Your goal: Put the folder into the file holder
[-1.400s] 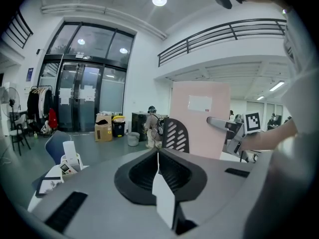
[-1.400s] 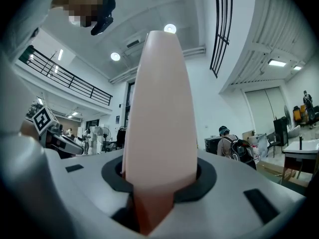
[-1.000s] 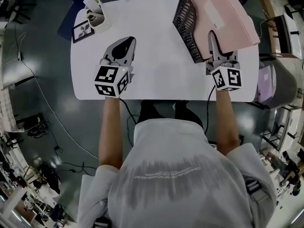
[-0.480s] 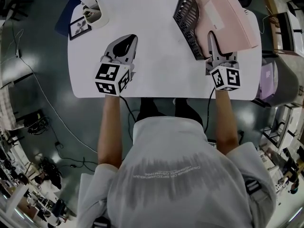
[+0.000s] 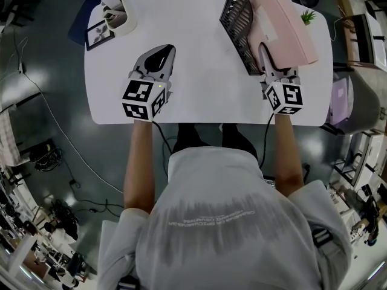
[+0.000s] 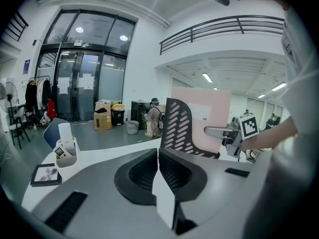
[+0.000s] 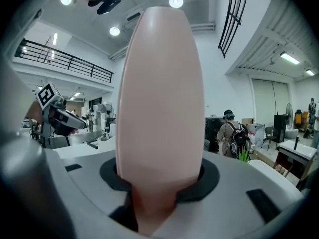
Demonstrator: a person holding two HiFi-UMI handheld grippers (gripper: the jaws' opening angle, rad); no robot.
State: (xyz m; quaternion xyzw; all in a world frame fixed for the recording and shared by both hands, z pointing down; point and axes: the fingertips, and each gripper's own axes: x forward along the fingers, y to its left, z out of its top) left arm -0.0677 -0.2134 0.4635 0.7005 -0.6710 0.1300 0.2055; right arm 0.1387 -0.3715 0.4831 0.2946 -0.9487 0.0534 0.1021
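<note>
A pink folder (image 5: 284,23) stands tilted on its edge at the table's far right, leaning over a black mesh file holder (image 5: 237,26). My right gripper (image 5: 266,56) has the folder's near edge between its jaws, which are opening; the folder (image 7: 159,98) still fills the gap and touches both sides. My left gripper (image 5: 158,56) hovers over the left middle of the table, shut on nothing. From the left gripper view the file holder (image 6: 179,131) and the folder (image 6: 212,113) stand ahead, with the right gripper (image 6: 219,132) at the folder's edge.
The white table (image 5: 205,83) ends just before both grippers. A white desk organiser (image 5: 118,17) and a small picture frame (image 5: 97,35) sit at the far left corner. A little green plant (image 5: 307,17) shows behind the folder. Grey bins stand on the floor to the right.
The pink folder has swung more upright toward the file holder, uncovering the small plant behind it. The right gripper turned slightly left. The left gripper stayed where it was.
</note>
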